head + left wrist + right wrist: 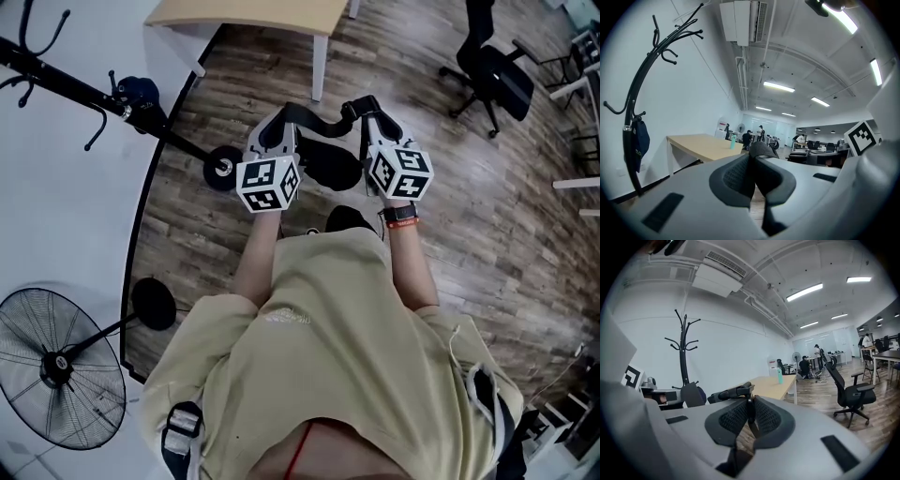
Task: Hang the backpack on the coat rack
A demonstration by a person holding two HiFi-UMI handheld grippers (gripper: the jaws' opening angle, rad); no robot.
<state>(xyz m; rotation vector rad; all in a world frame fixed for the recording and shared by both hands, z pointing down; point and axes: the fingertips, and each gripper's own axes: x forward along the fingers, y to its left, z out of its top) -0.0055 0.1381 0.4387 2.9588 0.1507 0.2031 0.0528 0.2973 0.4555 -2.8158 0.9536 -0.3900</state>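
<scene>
Between the 2 grippers a black strap [323,120] of the backpack [333,169] ran from one to the other. The bag's dark body showed just below and between them, above the wooden floor [469,216]. At its own end, the left gripper [754,161] had its jaws closed on a thick, ribbed part of the strap. Those of the right gripper [749,411] were pinched together on a thin band of it. Each gripper's cube carried black-and-white square markers. Ahead and to the left of the left gripper, well apart, stood the coat rack [633,108], with a dark blue cloth thing [640,143] on a low hook. Far ahead of that gripper, a red-and-white poster [722,127] was too small to read. Nearer, 1 teal bottle [732,141] stood on the table [698,145].
</scene>
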